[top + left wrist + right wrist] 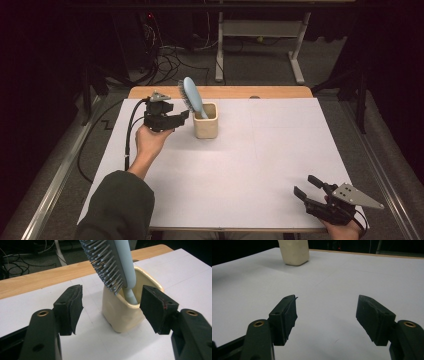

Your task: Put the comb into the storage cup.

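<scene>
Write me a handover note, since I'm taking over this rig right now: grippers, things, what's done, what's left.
Left gripper: open, level beside the cup, fingers apart with nothing pressed between them.
Right gripper: open and holding nothing, low at the table's near right corner.
Things: the cup stands upright near the table's far edge; the brush stands handle-down in it, head leaning left toward the left gripper.
Done: brush sits in the cup.
Left: probably a grasp of cup or brush with the left gripper; neither is held.

One hairbrush (192,95), one cream cup (206,126), one table (240,165), and two grippers.
</scene>
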Motion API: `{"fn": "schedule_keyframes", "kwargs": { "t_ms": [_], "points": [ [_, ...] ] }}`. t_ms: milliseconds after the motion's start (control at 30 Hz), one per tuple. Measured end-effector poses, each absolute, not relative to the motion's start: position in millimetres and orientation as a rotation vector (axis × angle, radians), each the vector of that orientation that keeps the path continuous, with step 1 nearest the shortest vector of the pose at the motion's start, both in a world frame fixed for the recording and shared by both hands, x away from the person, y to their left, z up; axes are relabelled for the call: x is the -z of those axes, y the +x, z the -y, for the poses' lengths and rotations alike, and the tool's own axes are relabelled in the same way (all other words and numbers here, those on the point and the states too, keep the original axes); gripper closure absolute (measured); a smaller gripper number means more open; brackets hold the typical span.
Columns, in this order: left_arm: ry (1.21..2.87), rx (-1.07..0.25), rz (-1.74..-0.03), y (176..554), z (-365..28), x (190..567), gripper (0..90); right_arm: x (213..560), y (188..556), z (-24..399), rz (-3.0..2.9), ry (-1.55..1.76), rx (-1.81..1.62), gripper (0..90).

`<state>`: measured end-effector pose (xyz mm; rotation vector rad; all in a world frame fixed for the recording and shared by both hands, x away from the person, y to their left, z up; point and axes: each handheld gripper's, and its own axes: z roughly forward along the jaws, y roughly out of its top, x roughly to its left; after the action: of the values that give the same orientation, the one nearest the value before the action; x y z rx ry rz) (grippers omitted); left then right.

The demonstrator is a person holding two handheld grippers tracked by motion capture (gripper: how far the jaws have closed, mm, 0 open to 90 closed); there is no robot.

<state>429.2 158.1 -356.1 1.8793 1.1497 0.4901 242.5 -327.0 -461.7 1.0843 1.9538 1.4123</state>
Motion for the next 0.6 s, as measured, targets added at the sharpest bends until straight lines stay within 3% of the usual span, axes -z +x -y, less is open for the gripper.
{"fn": "schedule_keyframes", "kwargs": {
  "t_ms": [600],
  "points": [
    [1.869,-0.517,-1.106,413.8,-165.4,358.0,35.0,461.4,242.6,327.2,-1.949,1.079,-1.407,33.5]
  ]
}}
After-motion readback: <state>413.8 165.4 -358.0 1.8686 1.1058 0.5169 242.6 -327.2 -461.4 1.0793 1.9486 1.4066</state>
